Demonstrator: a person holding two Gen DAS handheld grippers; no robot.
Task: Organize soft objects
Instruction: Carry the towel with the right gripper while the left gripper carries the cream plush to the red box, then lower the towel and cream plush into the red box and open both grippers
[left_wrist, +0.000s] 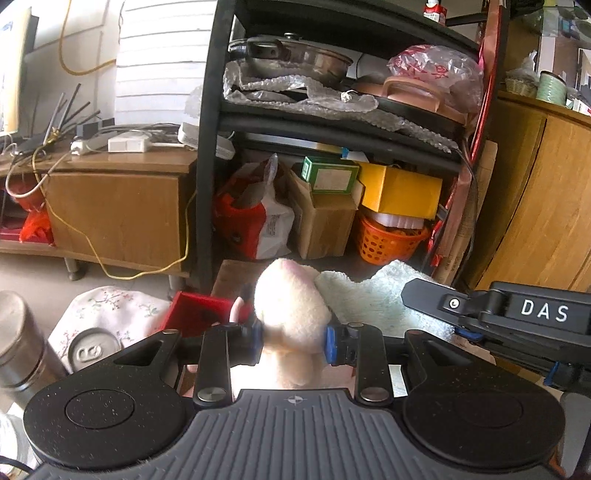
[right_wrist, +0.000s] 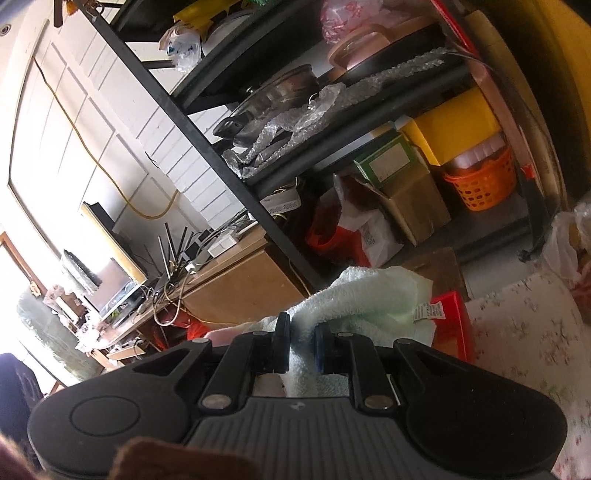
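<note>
- The left tool (left_wrist: 293, 341) holds a cream plush toy (left_wrist: 291, 306) between its blue pads, lifted in front of the black shelf (left_wrist: 207, 147).
- The right tool (right_wrist: 302, 345) is closed on a pale green towel (right_wrist: 369, 302), just beside the toy, near a red box (right_wrist: 452, 321).
</note>
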